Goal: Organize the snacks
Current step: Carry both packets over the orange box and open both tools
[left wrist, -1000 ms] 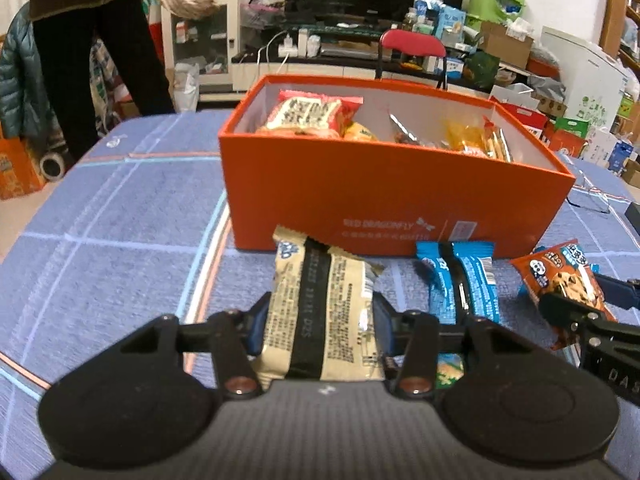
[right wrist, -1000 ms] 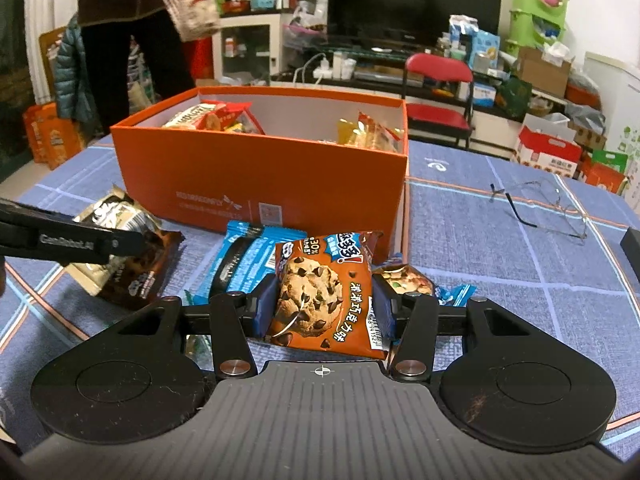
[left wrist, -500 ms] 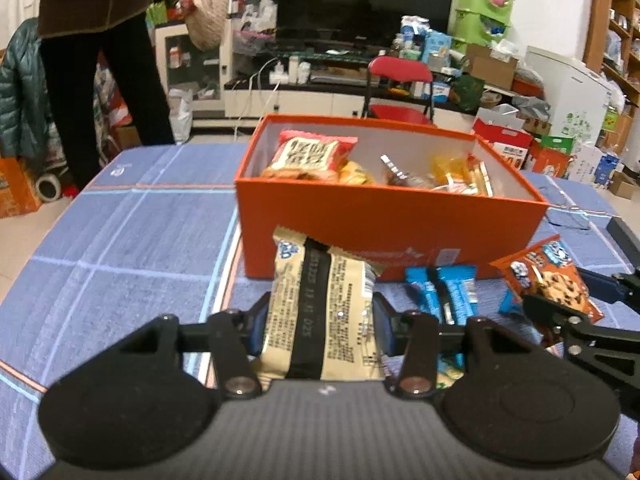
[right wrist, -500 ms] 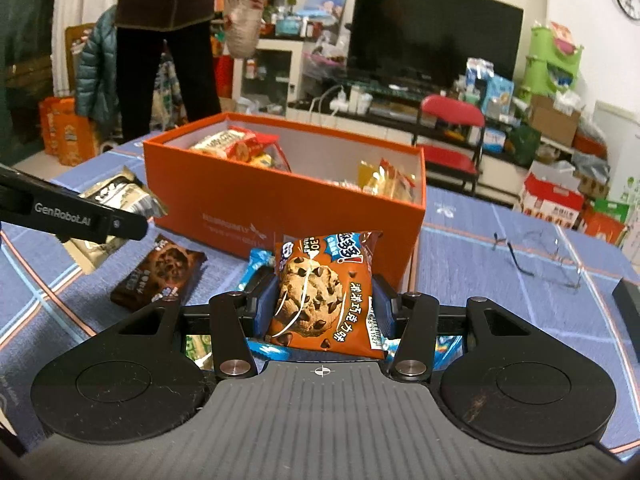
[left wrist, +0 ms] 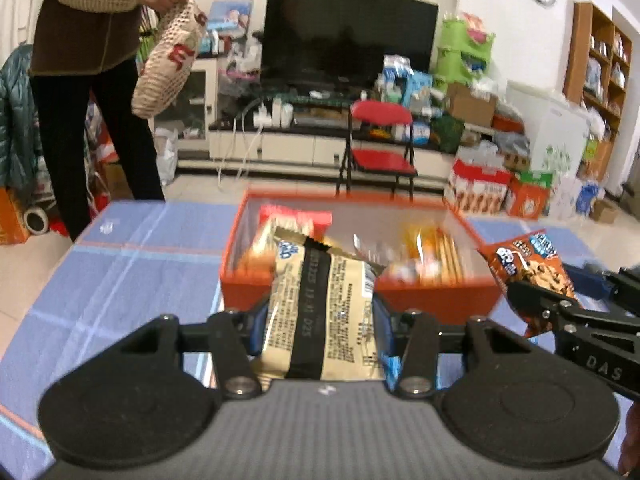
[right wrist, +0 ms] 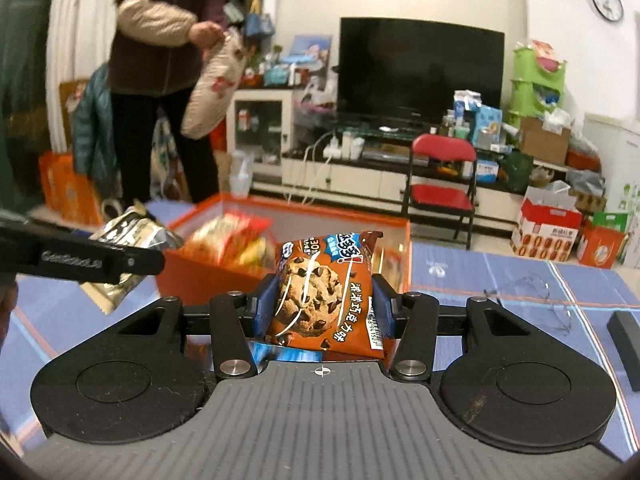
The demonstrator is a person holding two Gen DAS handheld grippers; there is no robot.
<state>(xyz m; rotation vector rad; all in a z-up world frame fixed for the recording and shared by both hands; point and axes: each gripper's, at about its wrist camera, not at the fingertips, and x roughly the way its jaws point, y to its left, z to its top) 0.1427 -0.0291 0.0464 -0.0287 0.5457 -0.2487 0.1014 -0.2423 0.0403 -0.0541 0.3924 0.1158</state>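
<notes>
My left gripper (left wrist: 318, 320) is shut on a beige snack packet (left wrist: 320, 312) with a black stripe, lifted clear of the table in front of the orange box (left wrist: 360, 294). My right gripper (right wrist: 323, 306) is shut on a brown chocolate-chip cookie packet (right wrist: 324, 300), also raised. In the left wrist view the cookie packet (left wrist: 528, 264) and the right gripper (left wrist: 540, 300) hang at the right of the box. The right wrist view shows the left gripper (right wrist: 132, 266) with its packet (right wrist: 128, 240) to the left. The open box (right wrist: 200, 268) holds several snack packets.
The blue checked tablecloth (left wrist: 120, 280) covers the table. A blue packet (right wrist: 280, 354) lies on the table under my right gripper. Glasses (right wrist: 532, 296) and a black object (right wrist: 628, 332) lie at the right. A person (left wrist: 88, 80) holding a mesh bag (left wrist: 168, 68) stands beyond the table's far left; a red chair (left wrist: 380, 148) stands behind.
Both grippers have risen with their packets off the table, and their views have tilted up, so the box now appears lower and its inside shows more.
</notes>
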